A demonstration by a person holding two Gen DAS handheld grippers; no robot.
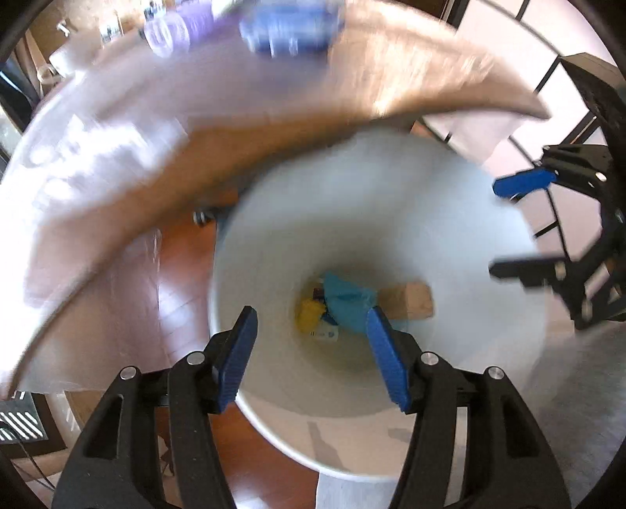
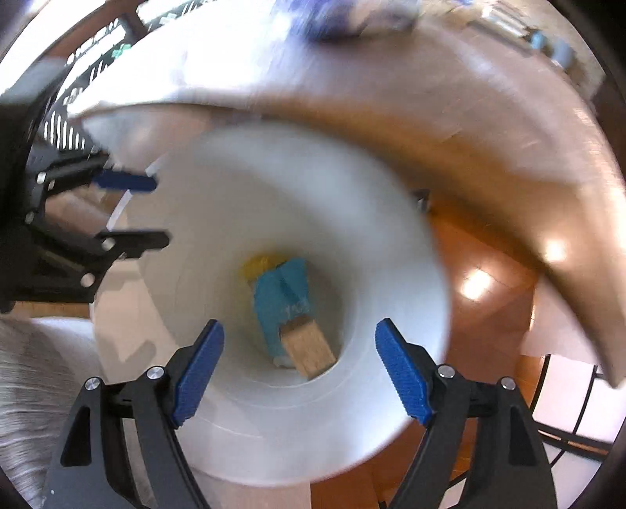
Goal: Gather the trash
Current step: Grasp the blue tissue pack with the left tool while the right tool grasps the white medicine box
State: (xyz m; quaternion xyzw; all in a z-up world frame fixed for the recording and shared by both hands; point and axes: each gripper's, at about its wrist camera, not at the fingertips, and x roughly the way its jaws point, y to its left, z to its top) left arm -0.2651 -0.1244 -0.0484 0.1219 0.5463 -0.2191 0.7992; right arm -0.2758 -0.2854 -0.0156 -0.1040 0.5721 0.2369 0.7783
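Left gripper [image 1: 311, 352]: jaws apart, nothing between the pads. Right gripper [image 2: 299, 364]: jaws wide, also empty. Both point steeply down over the mouth of the white bin [image 1: 274, 242], one on either side of it; each shows at the edge of the other's view.

Trash lies at the bottom of the bin: a blue wrapper [image 1: 344, 301], a yellow scrap [image 1: 311, 313] beside it, and a brown block [image 1: 407, 299] touching the wrapper. A small white piece under them, too blurred to name.

Outward: bin stands on wood floor, close against the edge of a table [image 1: 411, 78]. On the far tabletop, blurred blue and purple things [image 1: 289, 31]; cannot tell what they are, or whether they are trash.

Risks, as I judge them: frames heavily smeared, so hands look to be moving fast. A quick swing toward the table could clip the table edge or knock the bin rim and tip it, spilling what is collected. The two grippers are near each other; crossing paths could collide.
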